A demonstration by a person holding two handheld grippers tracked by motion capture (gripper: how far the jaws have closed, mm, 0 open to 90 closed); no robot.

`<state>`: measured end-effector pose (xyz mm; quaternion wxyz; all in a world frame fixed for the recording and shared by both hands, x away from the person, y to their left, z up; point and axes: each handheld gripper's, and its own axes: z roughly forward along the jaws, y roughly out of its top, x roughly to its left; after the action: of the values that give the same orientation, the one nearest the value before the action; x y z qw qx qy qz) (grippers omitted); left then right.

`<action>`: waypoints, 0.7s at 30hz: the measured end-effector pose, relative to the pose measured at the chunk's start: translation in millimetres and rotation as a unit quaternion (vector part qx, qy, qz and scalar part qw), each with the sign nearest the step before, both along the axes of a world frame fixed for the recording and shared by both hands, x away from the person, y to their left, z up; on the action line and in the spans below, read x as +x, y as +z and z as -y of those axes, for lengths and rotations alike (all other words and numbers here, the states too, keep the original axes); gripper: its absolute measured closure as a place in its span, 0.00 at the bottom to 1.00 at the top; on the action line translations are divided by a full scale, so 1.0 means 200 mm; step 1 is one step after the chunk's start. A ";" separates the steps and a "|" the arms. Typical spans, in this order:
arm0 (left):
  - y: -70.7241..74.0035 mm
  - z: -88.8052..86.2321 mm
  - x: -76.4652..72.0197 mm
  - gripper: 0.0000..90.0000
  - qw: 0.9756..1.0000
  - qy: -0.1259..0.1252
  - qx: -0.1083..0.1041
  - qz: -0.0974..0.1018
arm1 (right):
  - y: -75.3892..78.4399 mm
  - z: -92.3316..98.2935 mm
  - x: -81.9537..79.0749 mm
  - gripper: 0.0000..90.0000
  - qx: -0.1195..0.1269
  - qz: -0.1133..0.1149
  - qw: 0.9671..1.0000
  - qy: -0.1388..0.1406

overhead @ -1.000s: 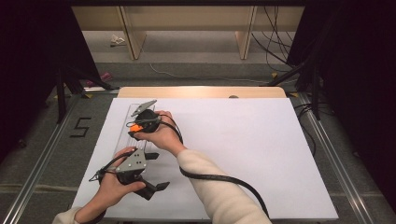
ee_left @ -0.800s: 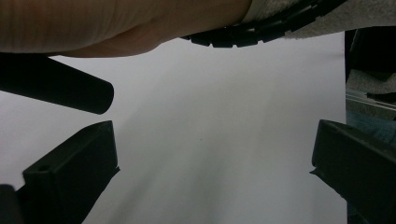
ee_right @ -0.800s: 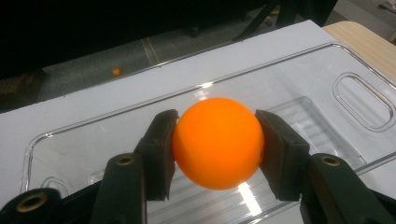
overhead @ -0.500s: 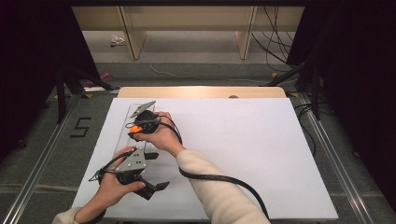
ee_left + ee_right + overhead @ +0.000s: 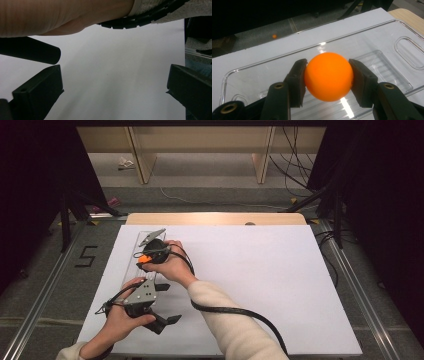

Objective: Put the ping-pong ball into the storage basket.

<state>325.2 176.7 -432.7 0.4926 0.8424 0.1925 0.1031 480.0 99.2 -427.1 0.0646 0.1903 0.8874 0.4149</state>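
High view looks forward and down on the white surface (image 5: 280,285). The tong views sit low and close to it; the right one also faces a clear tray (image 5: 387,47).

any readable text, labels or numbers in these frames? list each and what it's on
"5" — dark numeral marked on the grey floor left of the table, high view.
No other text: none readable on the orange ball, the clear tray, or either tongs (right tongs, left tongs).
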 end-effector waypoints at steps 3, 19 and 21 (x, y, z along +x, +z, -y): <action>0.00 0.00 0.00 0.00 1.000 0.000 0.000 0.000 | 0.00 0.00 0.00 0.57 0.000 0.001 1.000 0.001; 0.00 0.00 0.00 0.00 1.000 0.000 0.000 0.000 | -0.01 0.00 0.01 0.46 0.007 -0.013 1.000 -0.003; 0.00 0.00 0.00 0.00 1.000 0.000 0.000 0.000 | -0.01 0.00 0.01 0.45 0.007 -0.015 1.000 -0.002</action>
<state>325.2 176.9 -432.7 0.4928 0.8423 0.1925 0.1032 481.1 99.7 -429.2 0.0505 0.1994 0.8849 0.4180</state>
